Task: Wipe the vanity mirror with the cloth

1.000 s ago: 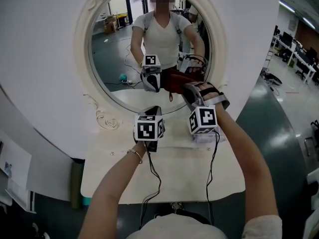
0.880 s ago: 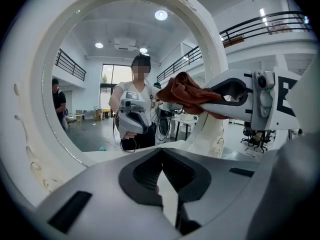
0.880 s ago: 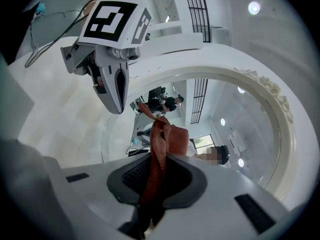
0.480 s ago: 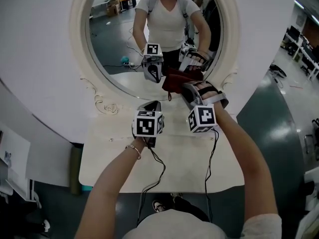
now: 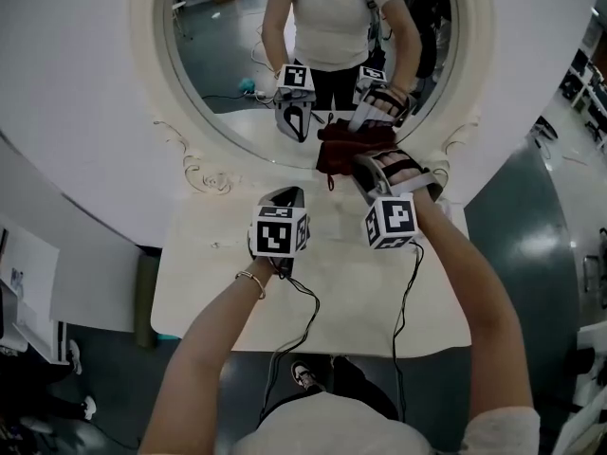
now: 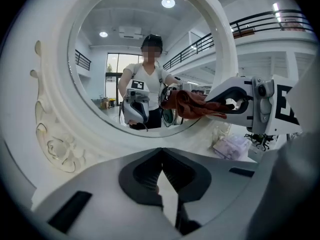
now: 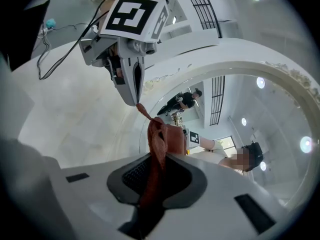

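Right claw [image 5: 368, 167]: pinching the dark red cloth [image 5: 341, 148] at the vanity mirror [image 5: 228, 74]'s lower edge.
Left claw [image 5: 285, 197]: pressed together, empty.
Your wipe: press the cloth flat on the glass and sweep evenly.

Head view: you look from your head, steeply down over both forearms; the surface [image 5: 204, 297] fills the centre and the vanity mirror [image 5: 213, 74] rises at 12 o'clock.
Left gripper view: it rides low on your left tongs [image 6: 162, 151], close to the mirror and tipped up into its glass, which fills 10 to 1 o'clock; your right tongs [image 6: 219, 109] enter at 3 o'clock.
Right gripper view: rolled sideways, very near the mirror's rim; the glass curves from 2 to 5 o'clock, with the left tongs at 11 o'clock.
Shared: all three catch the mirror's lower rim and the cloth [image 7: 162, 139]; each gripper view sees the other tongs.
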Tool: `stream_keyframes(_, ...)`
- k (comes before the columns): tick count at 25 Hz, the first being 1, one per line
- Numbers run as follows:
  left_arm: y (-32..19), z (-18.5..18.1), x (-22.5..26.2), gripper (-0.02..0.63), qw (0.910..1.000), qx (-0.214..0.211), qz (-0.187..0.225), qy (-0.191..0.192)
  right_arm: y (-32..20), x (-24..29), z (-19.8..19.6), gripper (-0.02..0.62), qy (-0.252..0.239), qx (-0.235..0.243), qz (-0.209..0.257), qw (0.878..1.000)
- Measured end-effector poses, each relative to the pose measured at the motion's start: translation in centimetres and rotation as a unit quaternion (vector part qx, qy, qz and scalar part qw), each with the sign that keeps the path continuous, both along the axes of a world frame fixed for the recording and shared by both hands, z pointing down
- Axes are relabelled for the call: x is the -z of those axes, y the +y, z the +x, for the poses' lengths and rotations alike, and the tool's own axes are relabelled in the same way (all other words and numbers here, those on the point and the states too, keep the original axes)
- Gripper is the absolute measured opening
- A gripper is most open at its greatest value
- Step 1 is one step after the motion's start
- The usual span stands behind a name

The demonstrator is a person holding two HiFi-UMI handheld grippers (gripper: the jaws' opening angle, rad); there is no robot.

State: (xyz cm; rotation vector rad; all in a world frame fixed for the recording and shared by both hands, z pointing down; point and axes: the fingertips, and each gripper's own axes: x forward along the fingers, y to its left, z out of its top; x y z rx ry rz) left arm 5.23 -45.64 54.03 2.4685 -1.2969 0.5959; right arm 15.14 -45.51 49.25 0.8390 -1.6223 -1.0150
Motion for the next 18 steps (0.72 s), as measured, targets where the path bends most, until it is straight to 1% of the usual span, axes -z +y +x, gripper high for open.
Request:
stream_keyframes(4, -0.1, -0.7, -0.4, 0.011, 1.0, 0.005, -0.003, -0.001, 0.3, -1.1, -0.6, 0.063, 0.016, 0.006, -0.02, 1.0)
stream_keyframes(9, 0.0, -0.7, -0.4, 0.011, 1.0, 0.002, -0.005, 0.004, 0.8, -3.4, -1.2, 0.063, 0.039, 0.006, -0.067, 0.997)
stream_keyframes(11, -0.1, -0.6, -0.3, 0.011, 1.0, 0.002, -0.004, 0.006, 0.9, -3.9, -1.1, 0.063, 0.041, 0.003, -0.08, 0.996)
stream_keyframes(14, -0.2, -0.6, -0.1, 0.011, 0.9999, 0.006, 0.0, 0.01, 0.8, -3.9, -0.9, 0.063, 0.04, 0.0, -0.083, 0.996)
stream_keyframes(18, -0.4, -1.7, -0.1, 0.011, 0.9998, 0.011, 0.003, 0.015, 0.6, -4.4, -1.3, 0.063, 0.028, -0.015, -0.097, 0.995)
